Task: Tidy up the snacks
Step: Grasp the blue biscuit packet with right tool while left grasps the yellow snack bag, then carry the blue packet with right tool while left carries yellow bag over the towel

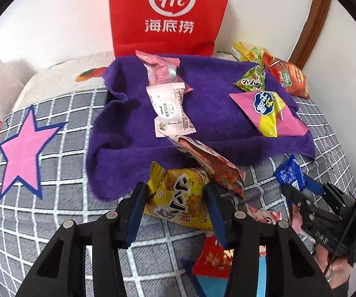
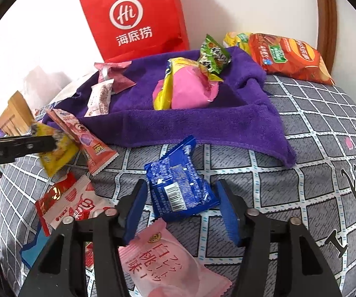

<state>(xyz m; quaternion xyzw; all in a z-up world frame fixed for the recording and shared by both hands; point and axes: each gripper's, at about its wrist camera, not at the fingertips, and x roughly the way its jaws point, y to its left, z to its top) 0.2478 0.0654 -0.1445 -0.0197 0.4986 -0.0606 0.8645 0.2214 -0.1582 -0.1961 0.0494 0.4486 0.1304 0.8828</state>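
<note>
My left gripper (image 1: 175,198) has its fingers closed on the yellow packet (image 1: 178,198), at the near edge of the purple towel (image 1: 133,133) on the bed (image 1: 54,210). My right gripper (image 2: 181,206) has its fingers either side of the blue packet (image 2: 178,185); whether they press it I cannot tell. More snacks lie on the towel; a red bag (image 1: 170,12) stands at the far wall.

Left claw (image 1: 175,199): points steeply down; blue-padded fingers (image 1: 136,212) stand on either side of a yellow packet (image 1: 178,198), pads pressing its edges
Right claw (image 2: 180,204): points steeply down; fingers (image 2: 228,212) spread, a blue packet (image 2: 178,185) lying between them, pads clear of it
Hand (image 1: 331,267): near right in the left view; fingers wrapped on the right claw's handle
</note>
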